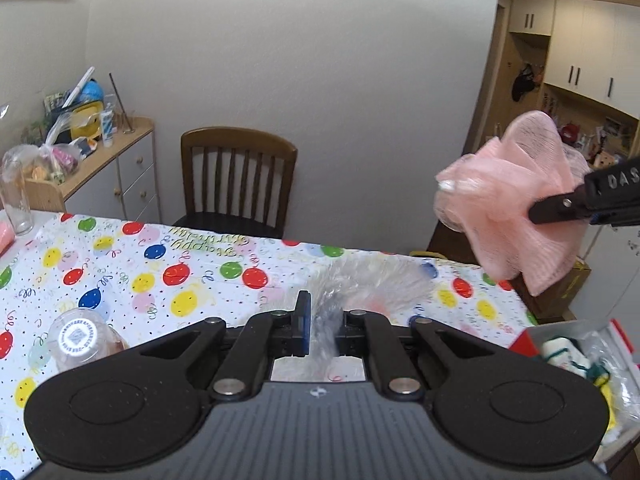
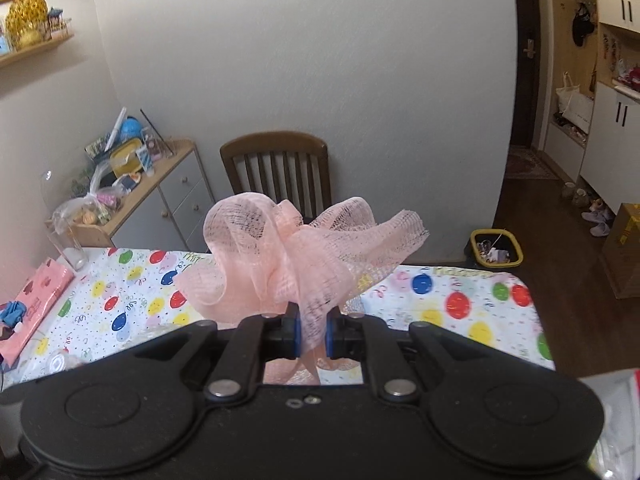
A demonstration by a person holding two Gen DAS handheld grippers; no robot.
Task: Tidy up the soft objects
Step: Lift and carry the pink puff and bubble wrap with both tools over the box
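Note:
My right gripper point(image 2: 311, 334) is shut on a pink mesh bath puff point(image 2: 288, 252) and holds it in the air above the balloon-print tablecloth point(image 2: 132, 296). The same puff point(image 1: 516, 200) shows at the right of the left wrist view, pinched by the right gripper's black fingers point(image 1: 560, 208). My left gripper point(image 1: 325, 320) is shut on a clear crinkled plastic bag point(image 1: 360, 284) that fans out over the table point(image 1: 160, 272) ahead of it.
A wooden chair point(image 1: 238, 180) stands at the table's far side. A clear bottle point(image 1: 80, 340) lies at the near left, a glass jar point(image 1: 16, 196) and pink pack point(image 2: 36, 300) at the far left. A box of soft items point(image 1: 580, 364) sits at the right.

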